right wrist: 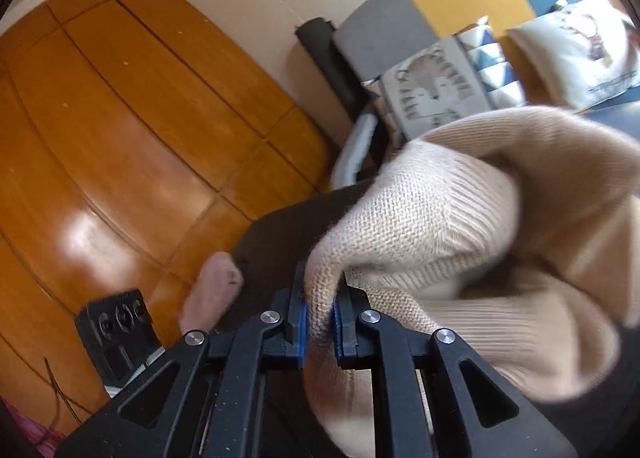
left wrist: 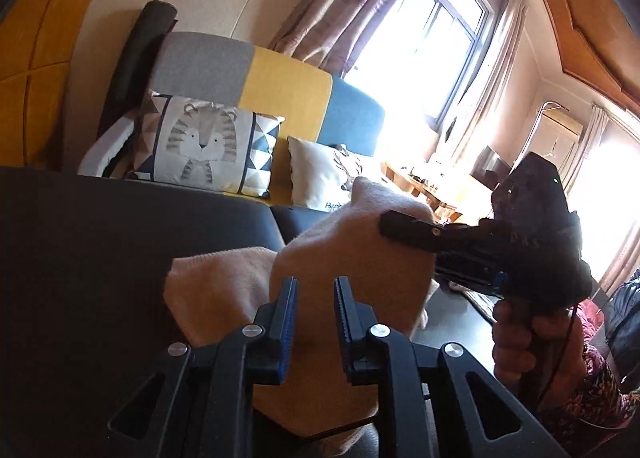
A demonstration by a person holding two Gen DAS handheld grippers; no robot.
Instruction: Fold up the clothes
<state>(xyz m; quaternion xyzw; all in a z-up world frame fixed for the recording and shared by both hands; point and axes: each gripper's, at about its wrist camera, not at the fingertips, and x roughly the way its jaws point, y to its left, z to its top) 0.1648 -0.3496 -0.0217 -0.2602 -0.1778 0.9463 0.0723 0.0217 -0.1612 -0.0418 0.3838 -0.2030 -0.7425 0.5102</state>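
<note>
Above dark table (left wrist: 100,258): beige knit garment (left wrist: 352,258) lifted, spanning both grippers. Left gripper (left wrist: 315,290) jaws clamp near fold; right gripper (right wrist: 320,298) jaws pinched shut on knit edge. Garment long axis runs between grippers, right end farther.

Left wrist view looked forward, slightly down, close over the beige knit garment (left wrist: 352,258); right wrist view likewise; both shared the tiger cushion (left wrist: 204,142).
</note>
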